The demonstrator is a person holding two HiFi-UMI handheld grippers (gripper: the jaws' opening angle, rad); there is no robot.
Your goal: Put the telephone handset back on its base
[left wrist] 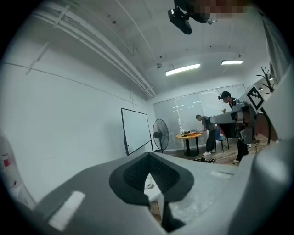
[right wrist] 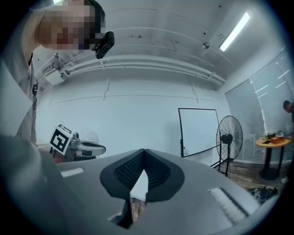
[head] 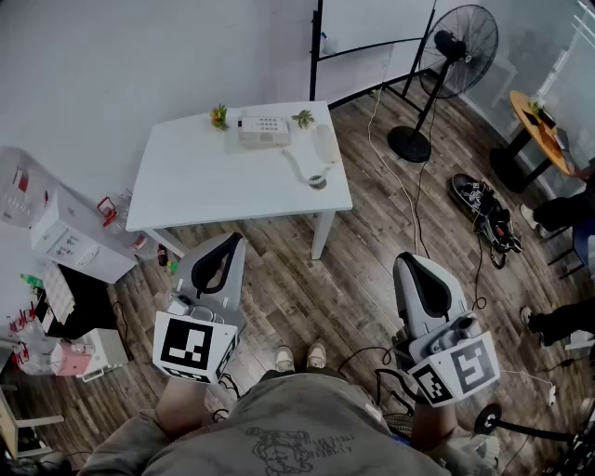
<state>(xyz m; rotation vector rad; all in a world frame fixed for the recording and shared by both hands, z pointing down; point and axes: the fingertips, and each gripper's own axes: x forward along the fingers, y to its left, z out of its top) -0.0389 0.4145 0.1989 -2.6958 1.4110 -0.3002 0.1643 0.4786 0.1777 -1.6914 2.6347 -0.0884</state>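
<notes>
White surface (head: 195, 177) on a wood floor (head: 363, 279), well ahead of both grippers.
- Phone base (head: 263, 129) sits at the far edge of the surface, about the middle, with a small plant (head: 219, 116) just to its left and another plant (head: 303, 118) just to its right.
- Handset (head: 325, 144) is off the base. It lies flat near the far right corner, along the right edge and apart from the base.
- Cord (head: 299, 167) curves from the base side toward the right edge, ending near a small dark round piece there. Too small to tell what that piece is.
- Left gripper (head: 226, 244) is held low over the floor, short of the near edge of the surface. Its jaws are closed tip to tip with nothing between them, as the left gripper view shows.
- Right gripper (head: 406, 263) is also over the floor, off past the near right corner. Its jaws are likewise closed and empty in the right gripper view.
- Neither gripper touches the surface, base or handset.
- Beyond the far right corner stand a fan (head: 456, 46) and a whiteboard (head: 372, 23).
</notes>
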